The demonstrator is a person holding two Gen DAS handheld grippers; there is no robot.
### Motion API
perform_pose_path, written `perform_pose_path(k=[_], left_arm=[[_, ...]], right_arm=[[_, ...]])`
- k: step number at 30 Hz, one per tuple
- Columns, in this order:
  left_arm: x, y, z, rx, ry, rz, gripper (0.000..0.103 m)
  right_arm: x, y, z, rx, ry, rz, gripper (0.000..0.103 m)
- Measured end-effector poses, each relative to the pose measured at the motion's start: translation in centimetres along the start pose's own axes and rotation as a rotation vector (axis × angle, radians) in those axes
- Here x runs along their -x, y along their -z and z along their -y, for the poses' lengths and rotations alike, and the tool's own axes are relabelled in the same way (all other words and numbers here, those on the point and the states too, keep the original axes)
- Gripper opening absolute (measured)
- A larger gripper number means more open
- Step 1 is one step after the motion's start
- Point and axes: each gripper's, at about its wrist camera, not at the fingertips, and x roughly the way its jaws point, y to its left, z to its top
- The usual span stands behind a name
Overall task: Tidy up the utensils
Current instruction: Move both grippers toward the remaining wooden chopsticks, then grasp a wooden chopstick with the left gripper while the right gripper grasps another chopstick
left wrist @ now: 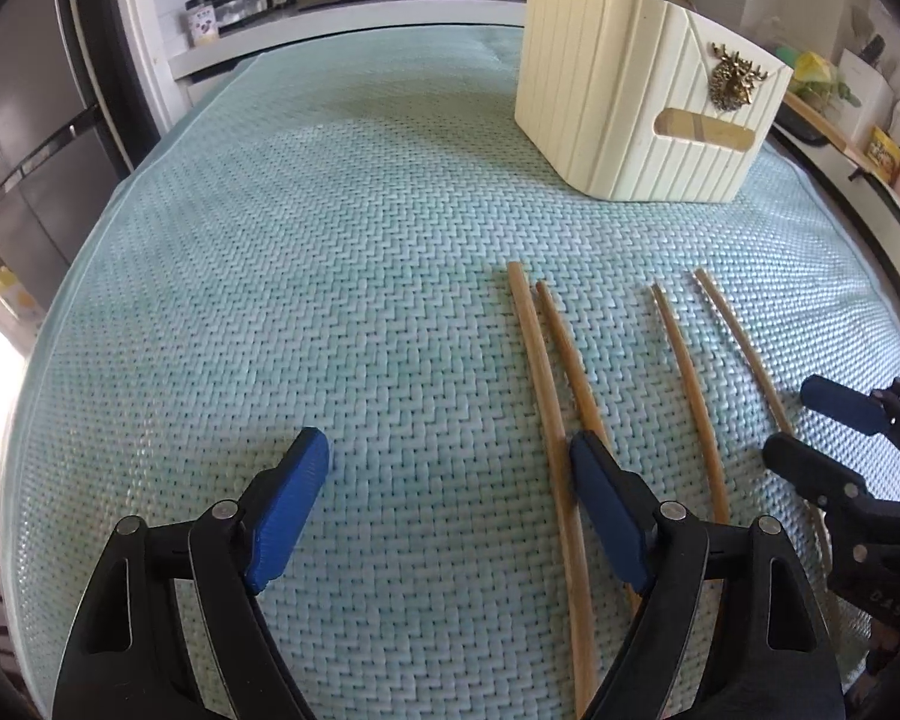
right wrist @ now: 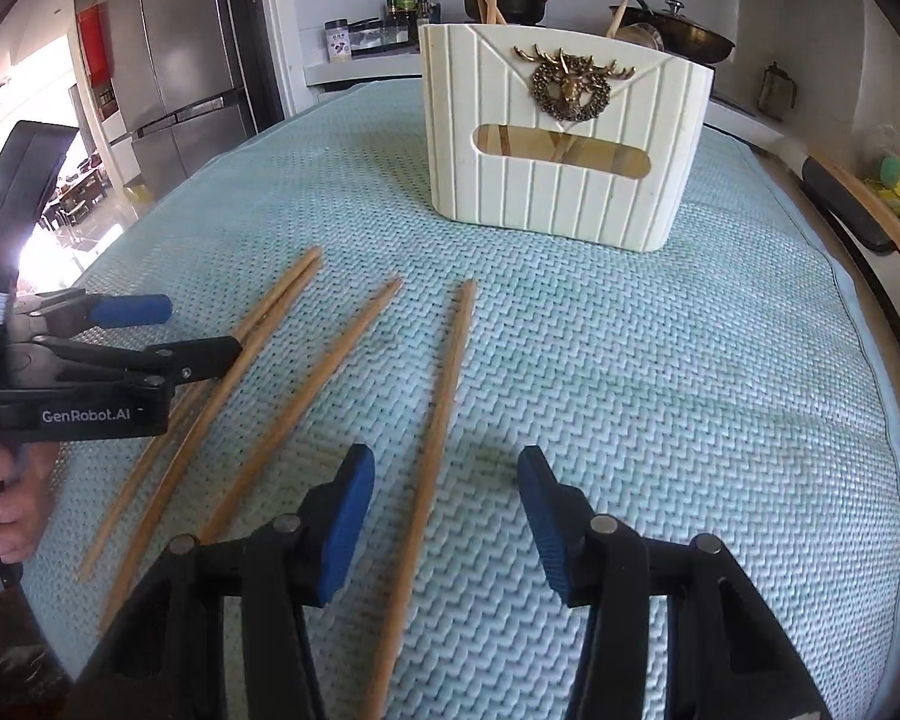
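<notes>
Four wooden chopsticks lie on the teal woven mat (left wrist: 330, 240). In the left wrist view one pair (left wrist: 540, 372) sits near the middle and the other two (left wrist: 684, 384) lie further right. My left gripper (left wrist: 450, 450) is open, and its right finger (left wrist: 600, 492) hangs over the left pair. My right gripper (right wrist: 446, 465) is open, low over the mat, with one chopstick (right wrist: 444, 384) running between its fingers untouched. The left gripper (right wrist: 192, 327) shows at the left of the right wrist view, above the pair (right wrist: 258, 330). A cream ribbed holder (right wrist: 558, 198) with a brass deer emblem stands behind.
The holder (left wrist: 630, 108) has chopsticks inside, seen through its slot. Beyond the mat (right wrist: 660, 390) is a counter with pots (right wrist: 510, 0), a pan and spice bottles. A steel fridge (right wrist: 174, 60) stands far left. A person's hand (right wrist: 12, 498) grips the left tool.
</notes>
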Motion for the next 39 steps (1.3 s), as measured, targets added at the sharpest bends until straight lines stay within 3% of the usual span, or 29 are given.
perform_pose_path(k=[5,7,9,11,14,17,21,24,29,39], left_arm=[[-0.8,-1.2,-0.2,-0.01,0.003,-0.01,0.084],[-0.9,-1.6,-0.2,-0.01,0.005,-0.018,0.084],[-1.1,-1.8,-0.2,-0.01,0.007,-0.029,0.082],[-1.1,-2.2,0.0,-0.016,0.011,-0.034,0.071],[-1.3,-2.8,0.4,-0.039,0.026,-0.048,0.055],[-1.3,-3.1,1.2,-0.069,0.037,-0.058,0.049],[-1.5,-3.4,1.7,-0.088,0.044,-0.067,0.048],[-1.5,-3.6,1.7,-0.091,0.051,-0.072,0.042],[-1.4,-3.7,2.1,-0.108,0.084,-0.076,0.009],[-0.3,-3.6,0.8,-0.045,0.144,-0.036,0.005]], right_arm=[[-1.4,-2.0,0.3,0.001,0.013,-0.006,0.046],[-1.7,-2.6,0.5,-0.012,0.011,-0.014,0.04],[-2.0,-3.2,0.7,-0.018,0.011,-0.026,0.028],[-2.4,-3.8,0.8,-0.02,0.009,-0.041,0.022],[-3.0,-4.7,0.7,-0.017,0.011,-0.054,0.02],[-3.7,-5.6,0.5,-0.006,0.019,-0.069,0.02],[-4.4,-6.5,0.2,0.001,0.021,-0.084,0.02],[-4.7,-7.1,-0.2,0.009,0.02,-0.091,0.013],[-5.1,-7.6,-1.0,0.007,0.026,-0.086,0.007],[-3.8,-7.3,1.7,-0.08,-0.048,-0.044,0.006]])
